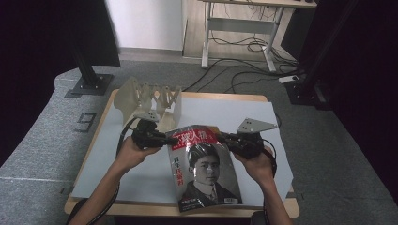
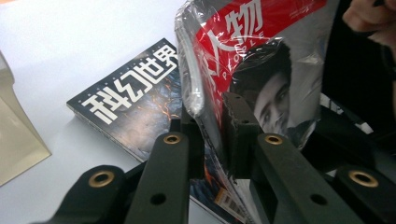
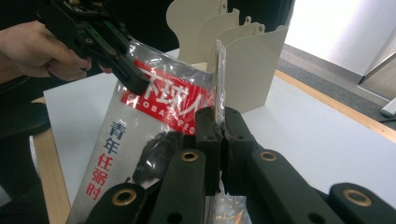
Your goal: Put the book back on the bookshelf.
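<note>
Magazine, plastic-wrapped, is lifted off the bench near its front edge, hanging top-up between our two grippers. Left gripper pinches the top left corner through the wrap; seen in the left gripper view, its jaws are nearly closed on the spine edge. Right gripper is clamped tight on the top right edge.

Risks as we see them:
- Wrap is glossy and loose, so the pads may be gripping film, not paper; film could slide or tear and drop the magazine.
- Both grips sit at the top, so the bottom hangs free and could swing or catch the bench's front edge.
- Second magazine lies flat underneath; a low pass could drag it.
- Cream divider rack stands at the back left corner; the floppy cover could snag a divider if we try to slot it in there.

Readable text: red masthead "环球人物", "GLOBAL PEOPLE" partly legible; red/blue vertical "青年任弼时". Lower magazine reads "科幻世界". Barcode sticker, digits unreadable.
</note>
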`<state>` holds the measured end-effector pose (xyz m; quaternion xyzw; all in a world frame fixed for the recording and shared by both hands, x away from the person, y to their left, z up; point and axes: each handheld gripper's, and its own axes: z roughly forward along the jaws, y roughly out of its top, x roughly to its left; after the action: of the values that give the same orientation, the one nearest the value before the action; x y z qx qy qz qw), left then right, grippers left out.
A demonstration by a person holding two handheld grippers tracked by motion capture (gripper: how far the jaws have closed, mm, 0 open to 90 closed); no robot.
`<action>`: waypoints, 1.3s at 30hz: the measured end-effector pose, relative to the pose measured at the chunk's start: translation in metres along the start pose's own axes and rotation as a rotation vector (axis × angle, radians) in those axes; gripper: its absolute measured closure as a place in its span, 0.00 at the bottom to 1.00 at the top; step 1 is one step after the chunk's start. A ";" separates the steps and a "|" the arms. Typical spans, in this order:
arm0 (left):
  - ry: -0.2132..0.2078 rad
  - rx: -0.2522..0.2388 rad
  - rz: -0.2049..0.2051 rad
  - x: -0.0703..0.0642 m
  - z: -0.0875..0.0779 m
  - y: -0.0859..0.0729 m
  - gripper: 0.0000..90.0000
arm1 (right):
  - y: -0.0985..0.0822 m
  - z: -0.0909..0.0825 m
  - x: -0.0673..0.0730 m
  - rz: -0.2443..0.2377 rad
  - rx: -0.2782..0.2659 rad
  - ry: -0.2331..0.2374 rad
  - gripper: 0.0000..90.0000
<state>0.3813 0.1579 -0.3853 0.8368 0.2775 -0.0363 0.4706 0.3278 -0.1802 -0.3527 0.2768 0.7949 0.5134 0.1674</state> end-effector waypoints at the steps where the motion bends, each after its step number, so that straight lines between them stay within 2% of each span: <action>1: -0.006 0.000 0.000 0.000 -0.003 0.001 0.90 | 0.000 0.000 0.000 0.000 0.000 0.000 0.95; 5: -0.020 -0.008 0.015 -0.001 -0.012 0.002 0.91 | 0.000 0.000 -0.003 0.013 -0.006 0.010 0.95; 12: -0.007 -0.010 0.042 -0.005 -0.022 0.006 0.92 | 0.000 0.004 -0.008 0.037 0.000 0.020 0.95; 17: -0.023 -0.038 0.036 -0.008 -0.032 0.011 0.94 | 0.000 0.004 -0.013 0.069 0.007 0.028 0.95; 23: -0.015 -0.065 0.049 -0.014 -0.043 0.017 0.96 | 0.000 0.005 -0.020 0.092 0.016 0.029 0.93; 28: 0.009 -0.060 0.061 -0.018 -0.048 0.021 0.96 | -0.001 0.008 -0.023 0.106 0.028 0.023 0.89; 36: 0.027 -0.054 0.050 -0.018 -0.052 0.025 0.97 | -0.003 0.015 -0.024 0.093 0.060 0.005 0.82; 38: 0.030 -0.055 0.050 -0.018 -0.054 0.026 0.97 | -0.005 0.015 -0.026 0.094 0.065 -0.005 0.77; 39: 0.031 -0.054 0.049 -0.018 -0.055 0.027 0.97 | -0.008 0.015 -0.028 0.101 0.069 -0.014 0.70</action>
<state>0.3685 0.1838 -0.3284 0.8307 0.2653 -0.0042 0.4895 0.3561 -0.1887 -0.3666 0.3257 0.7959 0.4917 0.1370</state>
